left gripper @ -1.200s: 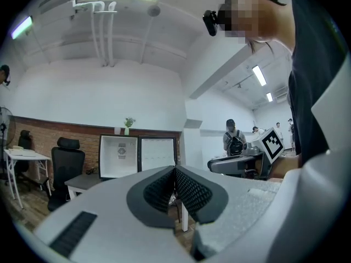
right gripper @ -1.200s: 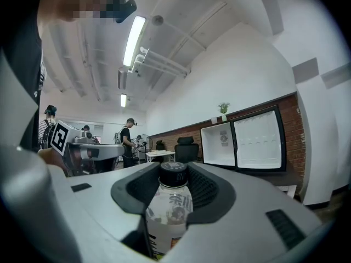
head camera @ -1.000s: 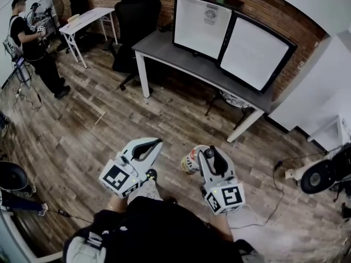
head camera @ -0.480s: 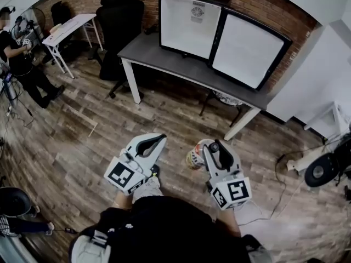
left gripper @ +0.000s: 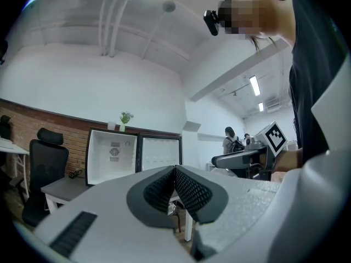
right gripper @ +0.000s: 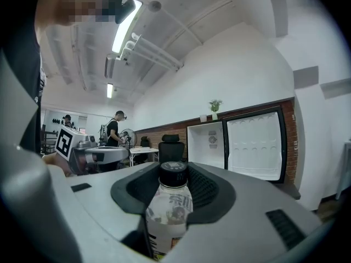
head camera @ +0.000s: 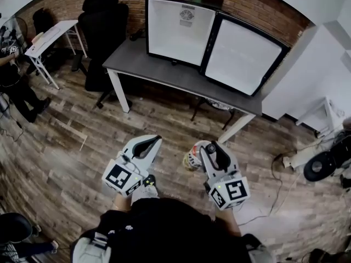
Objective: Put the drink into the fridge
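At the far left edge of the head view a person point(head camera: 10, 75) is cut off by the frame, beside a white folding table point(head camera: 50, 35). A black office chair point(head camera: 102, 16) stands partly behind a grey desk point(head camera: 164, 73). On the desk sits the mini fridge point(head camera: 176, 30), its white inside bare, with its door point(head camera: 241, 56) swung wide to the right. Two small items on top of the fridge are clipped by the upper edge and cannot be made out.

Lower down, the left gripper point(head camera: 153, 141) is held out level over the wooden floor point(head camera: 71, 147). In its own view the ribbed pads meet at the tips with nothing between them.

Just to its right, the drink bottle point(head camera: 192, 158) shows only as a patterned end, the rest hidden under the right gripper point(head camera: 211, 147). The right gripper view shows that gripper's jaws clamped on the bottle below its black cap point(right gripper: 173, 173). The label print is too blurred to read. The bottle is well short of the fridge. A fan point(head camera: 318, 166) sits at the right edge.
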Motion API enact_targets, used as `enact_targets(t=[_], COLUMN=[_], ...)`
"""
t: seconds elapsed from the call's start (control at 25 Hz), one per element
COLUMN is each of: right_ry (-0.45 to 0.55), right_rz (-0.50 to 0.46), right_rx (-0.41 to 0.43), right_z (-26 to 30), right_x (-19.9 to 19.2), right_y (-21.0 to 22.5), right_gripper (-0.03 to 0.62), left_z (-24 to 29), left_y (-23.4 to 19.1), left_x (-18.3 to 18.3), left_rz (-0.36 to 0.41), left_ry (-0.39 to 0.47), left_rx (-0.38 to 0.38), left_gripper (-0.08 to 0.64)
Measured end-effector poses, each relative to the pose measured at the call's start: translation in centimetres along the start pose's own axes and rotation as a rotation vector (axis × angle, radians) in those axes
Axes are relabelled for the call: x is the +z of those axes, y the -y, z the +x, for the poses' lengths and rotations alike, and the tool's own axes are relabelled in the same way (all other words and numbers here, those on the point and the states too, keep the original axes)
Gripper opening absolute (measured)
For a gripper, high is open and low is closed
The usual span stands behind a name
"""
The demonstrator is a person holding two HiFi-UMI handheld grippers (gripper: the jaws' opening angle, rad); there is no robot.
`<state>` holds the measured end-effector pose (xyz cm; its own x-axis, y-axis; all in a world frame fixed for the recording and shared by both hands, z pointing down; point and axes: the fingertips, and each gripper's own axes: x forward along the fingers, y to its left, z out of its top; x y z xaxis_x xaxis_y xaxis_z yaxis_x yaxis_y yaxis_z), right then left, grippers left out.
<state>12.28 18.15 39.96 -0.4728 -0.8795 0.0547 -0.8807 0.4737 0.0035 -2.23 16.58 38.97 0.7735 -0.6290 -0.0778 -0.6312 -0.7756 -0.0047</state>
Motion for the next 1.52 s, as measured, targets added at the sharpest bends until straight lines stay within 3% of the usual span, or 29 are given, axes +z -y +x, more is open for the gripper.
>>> enact_targets(t=[0.36,0.88,1.2,1.52], right_ry=[-0.009,-0.014,-0.028,-0.052], right_rz=[-0.002,-0.006,0.011,0.028], right_rx=[-0.049,-0.053,-0.064,-0.073], right_z=[6.4,17.0,19.3,21.4], right_x=[1.2,1.9,1.5,0.4], right_y=[1.1,-2.2,-3.2,-1.0], right_gripper=[0.152,0.152,0.152,0.152], left_z=[2.3,-0.5,-0.8,0.6], left_y=[-6.8,-18.3,-20.8,-21.7], left_x=[0.2,-0.4,-1.9,-1.7], left_rz=[-0.012,-0.038,-0.072,-0.059], left_ry=[0.005,0.006,0.000,-0.006], left_rx=[-0.032,0.001,-0.011,-0.016], left_gripper=[0.003,0.003,0.003,0.003])
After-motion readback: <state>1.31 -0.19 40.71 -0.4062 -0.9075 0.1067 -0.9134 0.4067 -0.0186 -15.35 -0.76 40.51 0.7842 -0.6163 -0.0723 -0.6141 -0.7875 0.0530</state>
